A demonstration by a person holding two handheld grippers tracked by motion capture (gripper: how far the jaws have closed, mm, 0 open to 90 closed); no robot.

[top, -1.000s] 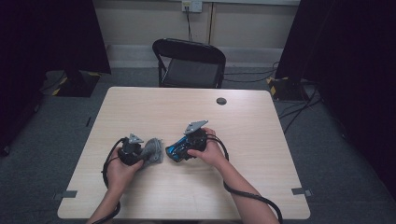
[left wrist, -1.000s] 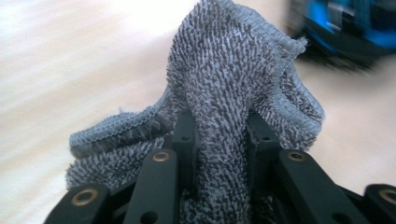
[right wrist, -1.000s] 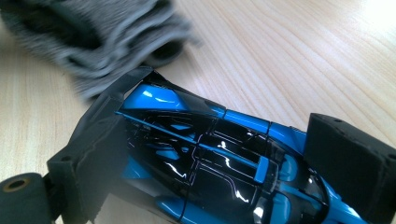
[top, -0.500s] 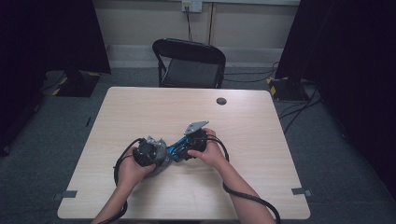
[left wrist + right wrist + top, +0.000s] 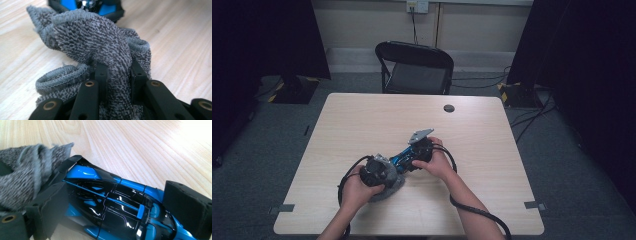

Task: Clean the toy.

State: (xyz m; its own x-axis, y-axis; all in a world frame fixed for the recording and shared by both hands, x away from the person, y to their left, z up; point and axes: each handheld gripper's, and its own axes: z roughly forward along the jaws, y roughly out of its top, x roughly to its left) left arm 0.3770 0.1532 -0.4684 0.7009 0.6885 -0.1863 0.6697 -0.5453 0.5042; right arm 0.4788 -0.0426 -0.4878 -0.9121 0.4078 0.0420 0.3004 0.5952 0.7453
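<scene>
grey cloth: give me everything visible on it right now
The grey cloth is a small knit or terry towel, heathered dark and light grey, with a stitched lighter-grey hem. It is crumpled into folds, not flat. The left gripper has its jaws shut on a bunched ridge of it. Its lower folds seem to rest on the wooden table. Its far edge presses against one end of the blue and black toy car, held between the jaws of the right gripper.

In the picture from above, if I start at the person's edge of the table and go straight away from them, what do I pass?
The grey cloth in the left gripper → the blue toy car in the right gripper → a small black disc on the table → a black folding chair past the far edge.
</scene>
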